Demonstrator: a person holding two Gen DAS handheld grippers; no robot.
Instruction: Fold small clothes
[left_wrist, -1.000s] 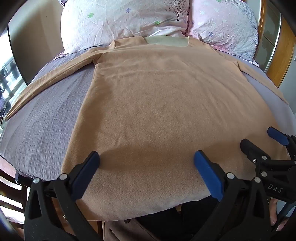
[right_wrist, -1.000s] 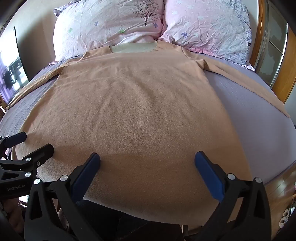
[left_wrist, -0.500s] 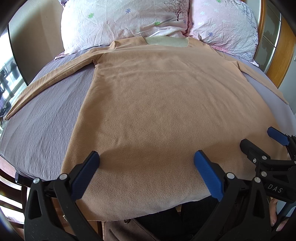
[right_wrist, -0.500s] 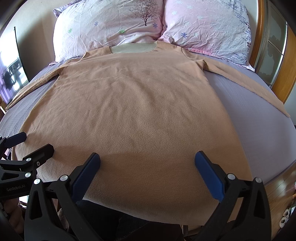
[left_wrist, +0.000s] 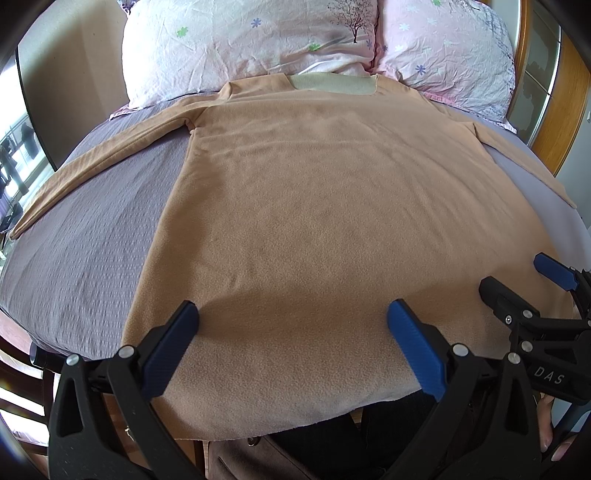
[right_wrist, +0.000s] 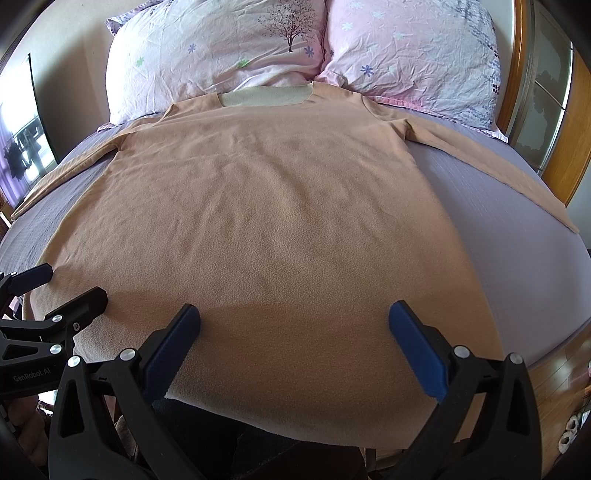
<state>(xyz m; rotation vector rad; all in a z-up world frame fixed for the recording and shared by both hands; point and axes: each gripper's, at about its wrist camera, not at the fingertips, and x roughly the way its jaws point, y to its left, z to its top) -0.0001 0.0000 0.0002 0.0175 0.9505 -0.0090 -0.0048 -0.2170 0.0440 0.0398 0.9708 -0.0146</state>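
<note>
While tongs (left_wrist: 291, 332) gape, shirt (left_wrist: 325, 221) flat on bed (left_wrist: 92, 236), pillows (left_wrist: 240, 40) behind.

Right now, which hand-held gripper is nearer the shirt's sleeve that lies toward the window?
Left. The left hand-held gripper hovers open over the hem's window-side half, below that sleeve; the right hand-held gripper hovers open over the other half.

Daylight came from the window (left_wrist: 14, 162) at left, glaring white. Soft shadows darkened the shirt's (left_wrist: 332, 206) near hem. Fisheye edges bowed, vignetted black.
</note>
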